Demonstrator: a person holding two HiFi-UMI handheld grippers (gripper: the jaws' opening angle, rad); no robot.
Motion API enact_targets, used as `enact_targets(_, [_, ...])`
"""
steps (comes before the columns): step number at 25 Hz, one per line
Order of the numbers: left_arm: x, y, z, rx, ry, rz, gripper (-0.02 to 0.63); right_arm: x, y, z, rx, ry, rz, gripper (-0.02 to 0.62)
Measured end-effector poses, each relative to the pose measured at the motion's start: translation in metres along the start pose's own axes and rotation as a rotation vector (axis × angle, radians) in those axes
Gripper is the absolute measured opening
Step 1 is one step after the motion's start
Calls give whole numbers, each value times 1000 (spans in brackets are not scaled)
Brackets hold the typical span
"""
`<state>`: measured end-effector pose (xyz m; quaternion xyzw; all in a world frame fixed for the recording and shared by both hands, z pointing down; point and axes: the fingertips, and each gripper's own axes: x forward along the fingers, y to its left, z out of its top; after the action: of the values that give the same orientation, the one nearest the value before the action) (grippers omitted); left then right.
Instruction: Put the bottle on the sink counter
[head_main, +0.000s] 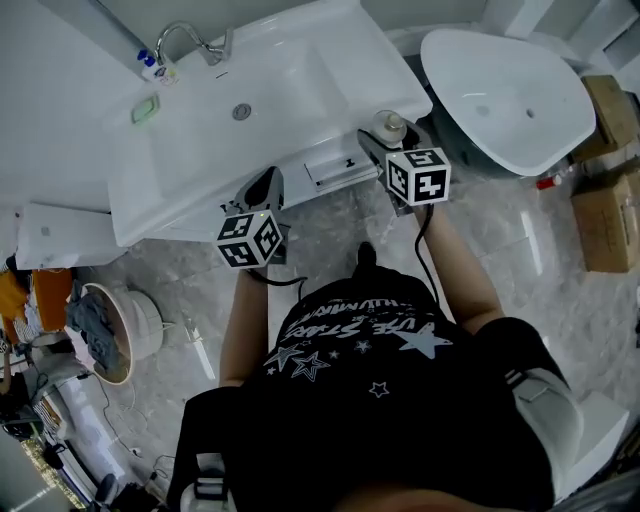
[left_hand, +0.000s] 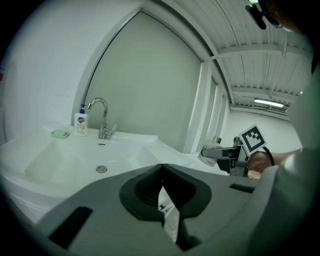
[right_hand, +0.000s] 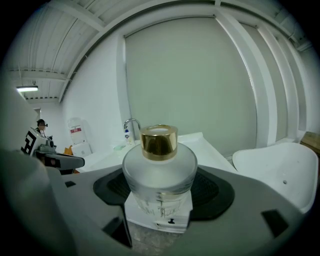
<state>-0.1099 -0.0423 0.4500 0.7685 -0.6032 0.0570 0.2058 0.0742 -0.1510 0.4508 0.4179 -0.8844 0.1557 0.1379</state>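
Observation:
A frosted glass bottle (right_hand: 159, 170) with a gold cap sits upright between the jaws of my right gripper (right_hand: 159, 210), which is shut on it. In the head view the bottle (head_main: 389, 126) and right gripper (head_main: 386, 138) are just off the front right corner of the white sink counter (head_main: 345, 70). My left gripper (head_main: 264, 188) is at the counter's front edge, shut and empty, its jaws meeting in a thin seam (left_hand: 163, 192). The left gripper view also catches the bottle (left_hand: 210, 153) held out to the right.
A chrome faucet (head_main: 195, 40), a soap bottle (head_main: 155, 68) and a green soap dish (head_main: 146, 107) stand at the basin's back. A large white tub (head_main: 510, 95) lies right of the counter, with cardboard boxes (head_main: 605, 205) beyond it. The floor is marble.

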Motion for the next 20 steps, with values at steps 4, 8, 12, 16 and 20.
enact_targets(4, [36,-10,11,0,6,19,8,17,-30,12,3,5,25,321])
enact_targets(8, [61,-20,16,-5,6,33,8,31,-52,15,6,12,42,321])
enact_targets(12, [72,-20,21,-10,3,44,8,42,-63,15,11,20,50,320])
enact_targets(16, [80,-14,25,-14,6,48,8,54,-71,11,21,41,44,321])
enact_targets(20, [97,2,28,-13,20,45,8,74,-76,12,19,60,34,320])
